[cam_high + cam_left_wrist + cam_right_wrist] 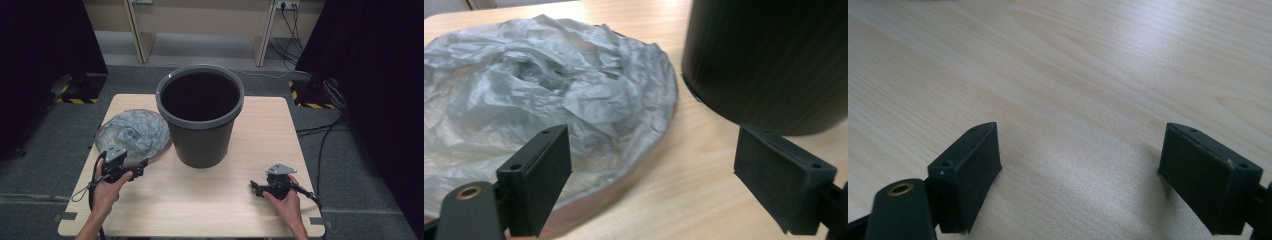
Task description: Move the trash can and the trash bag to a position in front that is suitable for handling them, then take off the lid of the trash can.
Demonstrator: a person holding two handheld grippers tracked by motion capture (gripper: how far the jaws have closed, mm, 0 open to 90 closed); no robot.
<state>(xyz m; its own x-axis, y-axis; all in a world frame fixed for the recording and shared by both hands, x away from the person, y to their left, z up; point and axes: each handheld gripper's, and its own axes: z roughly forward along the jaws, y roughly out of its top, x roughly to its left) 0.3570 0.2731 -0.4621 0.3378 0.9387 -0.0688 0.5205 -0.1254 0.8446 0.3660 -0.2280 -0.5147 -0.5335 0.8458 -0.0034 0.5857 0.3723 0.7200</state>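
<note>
A dark grey plastic bin (200, 117) stands upright in the middle of the wooden table (240, 200); its wall (769, 60) fills the upper right of the left gripper view. Left of it lies a crumpled grey plastic bag (132, 132), spread in a round flat heap (544, 95). My left gripper (136, 169) hovers at the bag's near edge, open, with its jaws wide apart (654, 180) and nothing between them. My right gripper (256, 188) rests low over bare wood at the front right, open too (1080, 185), jaws empty.
Beyond the table are grey carpet, pale furniture legs (142, 35) and cables (320, 130) trailing on the floor at the right. Black curtains (45, 50) hang at both sides. Bare tabletop lies between the two grippers.
</note>
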